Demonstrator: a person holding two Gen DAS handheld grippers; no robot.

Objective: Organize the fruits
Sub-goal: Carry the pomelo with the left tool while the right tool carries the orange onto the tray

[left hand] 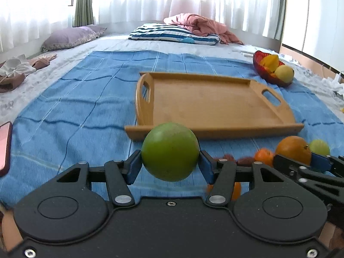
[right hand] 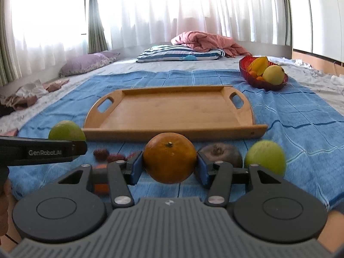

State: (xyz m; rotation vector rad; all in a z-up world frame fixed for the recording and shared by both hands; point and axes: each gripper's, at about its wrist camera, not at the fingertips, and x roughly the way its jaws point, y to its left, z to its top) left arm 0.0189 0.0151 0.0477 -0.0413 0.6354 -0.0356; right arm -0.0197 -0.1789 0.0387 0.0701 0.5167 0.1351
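My left gripper point(left hand: 170, 161) is shut on a green apple point(left hand: 169, 151), held just in front of the wooden tray point(left hand: 215, 107). My right gripper point(right hand: 169, 163) is shut on an orange point(right hand: 169, 158), also just before the tray point(right hand: 167, 111). In the left wrist view the right gripper point(left hand: 294, 161) shows at the right with the orange point(left hand: 293, 148). In the right wrist view the left gripper's side point(right hand: 43, 150) shows at the left with the green apple point(right hand: 66, 130) behind it. The tray holds nothing.
On the blue cloth point(right hand: 301, 118) lie a second green apple point(right hand: 265, 157), a dark brown fruit point(right hand: 221, 152), small red fruits point(right hand: 107, 154) and a small orange point(left hand: 263, 155). A red bowl point(right hand: 262, 73) of fruit stands back right. Pillows lie behind; a phone point(left hand: 4, 146) is left.
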